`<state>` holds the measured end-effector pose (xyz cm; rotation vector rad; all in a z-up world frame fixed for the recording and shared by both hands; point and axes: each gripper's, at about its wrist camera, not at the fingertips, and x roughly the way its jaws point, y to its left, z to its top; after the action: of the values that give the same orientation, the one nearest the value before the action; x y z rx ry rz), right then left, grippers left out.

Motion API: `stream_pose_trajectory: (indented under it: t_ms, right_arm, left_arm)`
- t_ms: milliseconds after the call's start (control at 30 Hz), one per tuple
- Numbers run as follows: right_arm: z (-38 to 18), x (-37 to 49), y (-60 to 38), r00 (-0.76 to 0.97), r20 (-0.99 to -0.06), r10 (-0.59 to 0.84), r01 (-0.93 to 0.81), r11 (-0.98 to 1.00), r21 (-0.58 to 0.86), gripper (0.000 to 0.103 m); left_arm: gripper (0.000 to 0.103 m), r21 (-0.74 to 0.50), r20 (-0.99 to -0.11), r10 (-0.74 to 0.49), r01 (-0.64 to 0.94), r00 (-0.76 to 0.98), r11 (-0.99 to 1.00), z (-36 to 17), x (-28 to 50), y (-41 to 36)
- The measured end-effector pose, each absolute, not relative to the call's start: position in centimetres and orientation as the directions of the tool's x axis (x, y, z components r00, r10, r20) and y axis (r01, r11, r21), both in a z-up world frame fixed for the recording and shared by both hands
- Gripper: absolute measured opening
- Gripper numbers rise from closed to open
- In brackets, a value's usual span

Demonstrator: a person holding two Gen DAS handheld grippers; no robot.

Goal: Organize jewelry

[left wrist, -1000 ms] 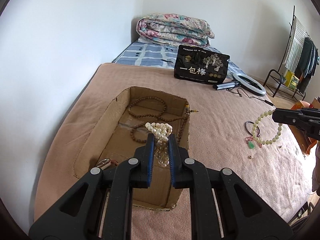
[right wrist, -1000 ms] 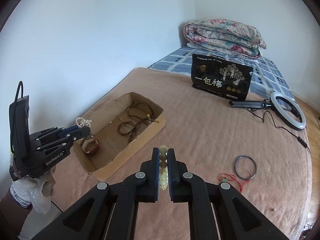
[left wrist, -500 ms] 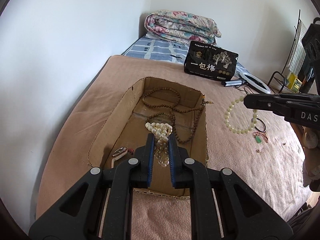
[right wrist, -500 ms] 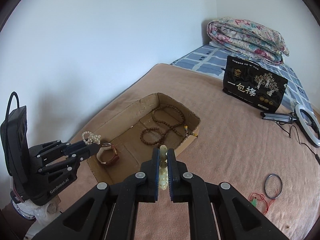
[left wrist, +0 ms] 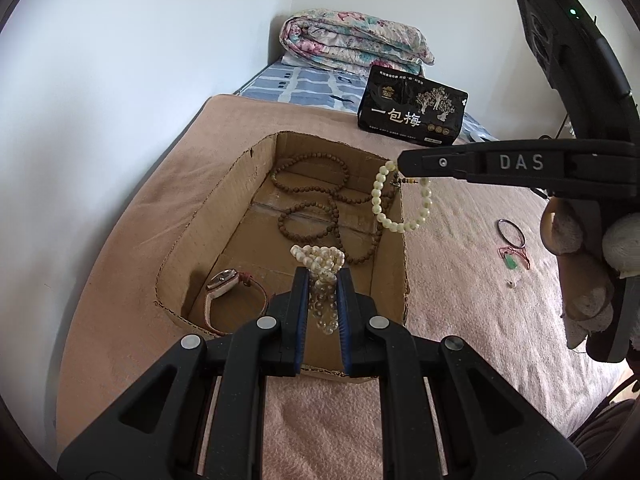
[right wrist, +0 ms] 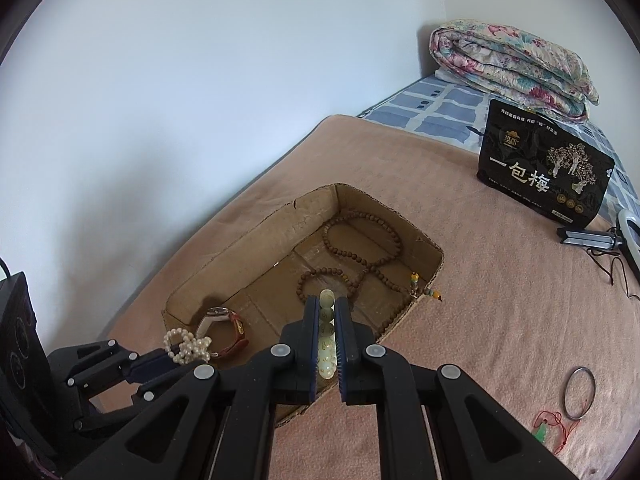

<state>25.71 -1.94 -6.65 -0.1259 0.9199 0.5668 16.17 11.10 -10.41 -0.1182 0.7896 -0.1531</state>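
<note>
An open cardboard box (left wrist: 200, 236) (right wrist: 224, 276) lies on the pink bed cover. Inside are a long brown bead necklace (left wrist: 316, 204) (right wrist: 360, 248) and a watch with a red strap (left wrist: 232, 284) (right wrist: 224, 320). My left gripper (left wrist: 323, 276) (right wrist: 176, 354) is shut on a white pearl bracelet (left wrist: 320, 260) (right wrist: 186, 346), held above the box's near end. My right gripper (right wrist: 327, 304) (left wrist: 404, 162) is shut on a pale green bead bracelet (left wrist: 400, 200) (right wrist: 326, 336), which hangs over the box's right wall.
On the cover right of the box lie a dark bangle (left wrist: 511, 232) (right wrist: 578, 392) and a green pendant on red cord (left wrist: 512, 260) (right wrist: 548, 428). A black printed pouch (left wrist: 412, 112) (right wrist: 544, 184), a folded quilt (left wrist: 352, 44) and a ring light (right wrist: 628, 240) lie farther back.
Both grippers have moved toward the box. The right gripper with the green bracelet now reaches the box's right wall; the left one holds the pearls lower and closer over the box.
</note>
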Motion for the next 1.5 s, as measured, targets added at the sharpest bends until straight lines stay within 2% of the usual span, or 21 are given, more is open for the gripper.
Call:
stream_pose_trajectory:
  t_ms: [367,467,533,600,633,667,700,733,800,1333,1500]
  right_arm:
    - [-7.8,26.7,-1.0,0.452,-0.794,0.406,-0.515,0.846,0.139,0.005]
    - [-7.8,26.7,-1.0,0.451,-0.794,0.407,-0.515,0.845,0.14,0.008]
    - [-7.7,26.7,-1.2,0.457,-0.791,0.407,-0.509,0.849,0.143,0.032]
    - [-7.5,26.6,-1.3,0.471,-0.787,0.399,-0.502,0.855,0.133,0.041]
    - [-7.4,26.6,-1.3,0.474,-0.787,0.395,-0.501,0.856,0.128,0.046]
    - [-7.4,26.5,-1.3,0.476,-0.787,0.393,-0.501,0.856,0.124,0.053]
    - [-7.3,26.4,-1.3,0.48,-0.786,0.39,-0.5,0.858,0.12,0.057]
    - [-7.2,26.4,-1.3,0.486,-0.784,0.386,-0.496,0.86,0.115,0.068]
    - [-7.0,26.2,-1.5,0.505,-0.775,0.381,-0.485,0.867,0.11,0.081]
    - [-6.3,25.1,-3.8,0.554,-0.759,0.341,-0.431,0.898,0.088,0.102]
    - [-5.8,24.6,-6.0,0.58,-0.752,0.314,-0.388,0.918,0.084,0.103]
  left_arm:
    - [0.012,-0.167,-0.697,-0.2,0.115,0.689,0.979,-10.5,16.6,10.6]
    - [0.012,-0.161,-0.696,-0.2,0.121,0.69,0.979,-10.4,16.7,10.3]
    - [0.012,-0.147,-0.695,-0.189,0.119,0.693,0.982,-10.4,16.6,10.2]
    - [0.013,-0.145,-0.698,-0.188,0.121,0.691,0.982,-10.5,16.6,10.1]
    - [0.024,-0.145,-0.701,-0.186,0.118,0.688,0.982,-10.5,16.7,10.1]
    - [0.046,-0.144,-0.703,-0.181,0.112,0.688,0.983,-10.5,16.7,10.1]
    - [0.054,-0.146,-0.699,-0.177,0.104,0.693,0.984,-10.5,16.6,10.2]
    - [0.056,-0.15,-0.691,-0.176,0.099,0.702,0.984,-10.5,16.5,10.4]
    - [0.056,-0.153,-0.691,-0.176,0.096,0.701,0.984,-10.5,16.4,10.5]
    - [0.056,-0.136,-0.68,-0.162,0.094,0.715,0.986,-9.4,15.1,10.0]
    - [0.056,-0.127,-0.675,-0.169,0.112,0.719,0.986,-9.0,14.9,9.2]
